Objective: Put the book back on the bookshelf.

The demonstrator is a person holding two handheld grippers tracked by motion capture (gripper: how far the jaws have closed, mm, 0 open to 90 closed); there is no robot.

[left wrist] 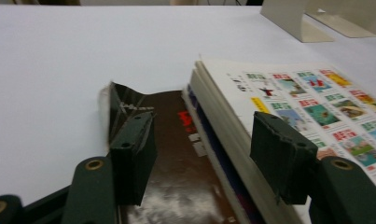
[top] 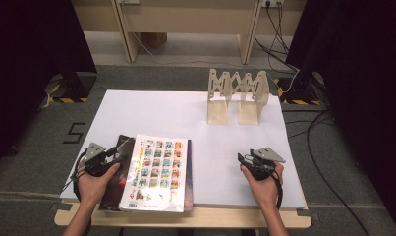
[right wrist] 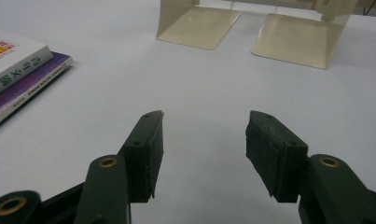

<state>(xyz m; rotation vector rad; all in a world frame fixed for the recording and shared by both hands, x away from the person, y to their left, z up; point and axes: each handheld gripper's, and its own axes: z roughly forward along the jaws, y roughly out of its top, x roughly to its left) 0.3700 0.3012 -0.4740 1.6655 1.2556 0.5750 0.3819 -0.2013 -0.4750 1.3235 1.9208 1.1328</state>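
A stack of books (top: 156,174) is seen at the near left of the white bench (top: 185,113), its near edge reaching the bench's near edge. The top book, covered in small coloured pictures (left wrist: 325,107), is laid over a purple one (right wrist: 31,86), and a dark brown cover (left wrist: 171,154) with a torn, curled corner lies at the stack's left edge. The left gripper (top: 107,160) is held at that left edge, jaws released and spread wide: one jaw is placed over the dark cover, the other over the top book's edge, so the page edges are straddled without being pressed.

The right gripper (top: 257,164) is held well apart from the stack, near the bench's right front, jaws likewise released and holding nothing. Bare white surface is left open between it and the books, and ahead of it up to the beige folding bookstand (top: 237,96) at the far edge. The stand's two flat base plates (right wrist: 199,21) are seen resting on the bench.
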